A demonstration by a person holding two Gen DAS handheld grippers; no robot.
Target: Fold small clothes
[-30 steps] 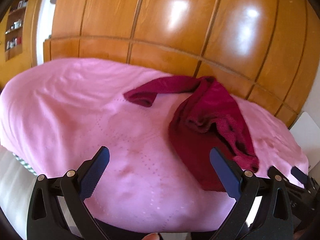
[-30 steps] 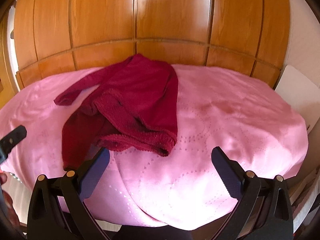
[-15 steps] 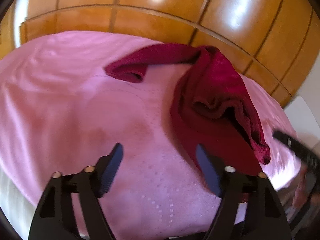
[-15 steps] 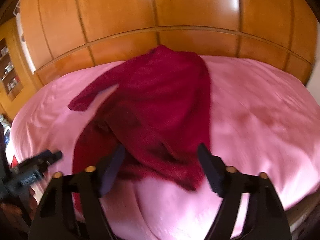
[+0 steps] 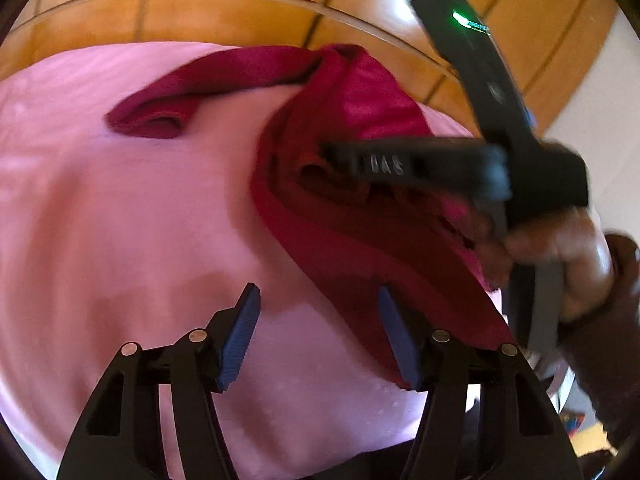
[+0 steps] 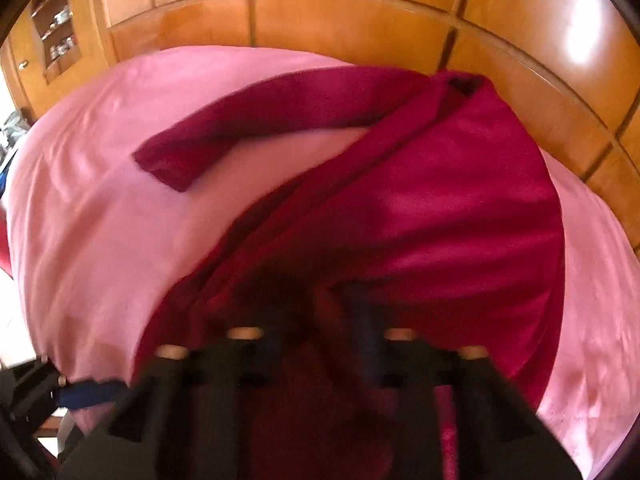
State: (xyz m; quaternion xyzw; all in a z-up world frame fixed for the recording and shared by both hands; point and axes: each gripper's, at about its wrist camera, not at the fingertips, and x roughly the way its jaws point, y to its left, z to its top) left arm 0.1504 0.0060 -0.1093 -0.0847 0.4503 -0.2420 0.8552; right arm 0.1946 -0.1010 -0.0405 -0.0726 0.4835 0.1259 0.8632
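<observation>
A dark red long-sleeved garment (image 5: 344, 224) lies rumpled on the pink bedsheet (image 5: 120, 208), one sleeve (image 5: 224, 84) stretched out to the left. My left gripper (image 5: 320, 332) hovers low over the sheet at the garment's near corner. Its jaws are closing, with bare sheet and the garment's edge between them and the pads not pressing on it. A hand (image 5: 560, 248) holds my right gripper (image 5: 332, 152), whose tip sits in the garment's middle fold. In the blurred right wrist view the right gripper (image 6: 320, 320) is shut, with red cloth (image 6: 440, 200) bunched around its fingers.
Glossy wooden panels (image 5: 240, 4) rise right behind the bed. A wooden shelf (image 6: 56, 36) with small items stands at the far left. The sheet drops off at the near edge (image 5: 300, 452). One blue pad of the left gripper (image 6: 88, 394) shows at the bed's near left.
Both grippers' jaws have narrowed. The right gripper has swung left and down onto the garment and shut in its fold. The left gripper has dipped closer to the garment's near corner.
</observation>
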